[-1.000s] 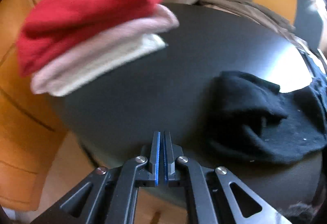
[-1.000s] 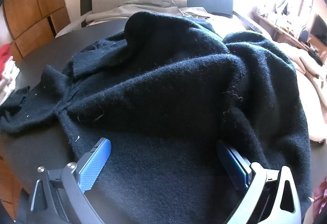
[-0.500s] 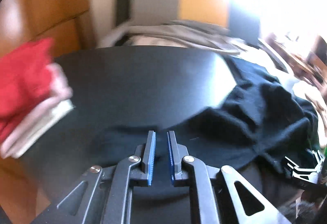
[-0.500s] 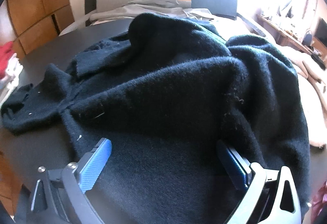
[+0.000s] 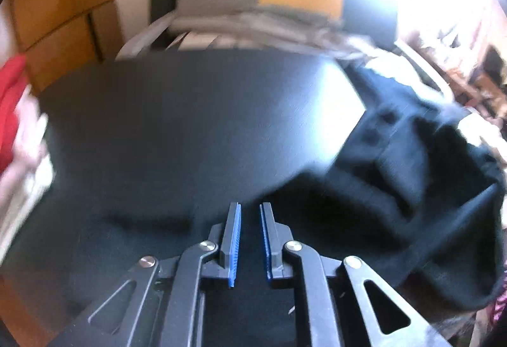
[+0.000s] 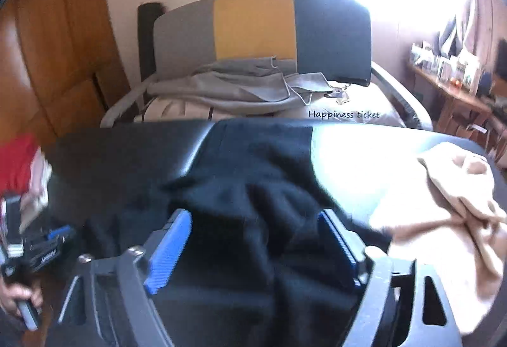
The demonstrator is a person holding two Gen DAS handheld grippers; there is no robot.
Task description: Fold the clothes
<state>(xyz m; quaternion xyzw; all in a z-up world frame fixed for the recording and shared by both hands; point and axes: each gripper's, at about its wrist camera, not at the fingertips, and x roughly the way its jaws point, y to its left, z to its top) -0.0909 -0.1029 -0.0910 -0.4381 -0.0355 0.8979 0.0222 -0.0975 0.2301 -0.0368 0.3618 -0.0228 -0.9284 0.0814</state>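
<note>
Black sweater (image 6: 253, 204): lies crumpled and unfolded on the dark table (image 5: 190, 112), bunched between and ahead of the right gripper (image 6: 253, 239).

Right gripper: jaws spread wide, blue pads either side of a raised ridge of the knit. Whether the pads touch the cloth cannot be told; nothing is pinched.

Left gripper (image 5: 250, 239): jaws narrowly parted, a slim gap between the pads, nothing between them. Dark surface lies directly beneath; blur prevents telling table from cloth there.

Decisive relation: from the left jaws the sweater (image 5: 412, 188) lies at 2 to 3 o'clock, its bulk running away toward 1 o'clock along the table's right side. From the right jaws it sits dead ahead at 12 o'clock. The right hand is plainly the nearer.

Outward: a stack of folded garments (image 6: 28, 169), red on top, sits at 9 o'clock in the right view, well apart from the sweater. A beige garment (image 6: 450, 214) lies loose at 3 o'clock, just beside the sweater.

Judgement: this garment needs spreading flat prior to any fold.
</note>
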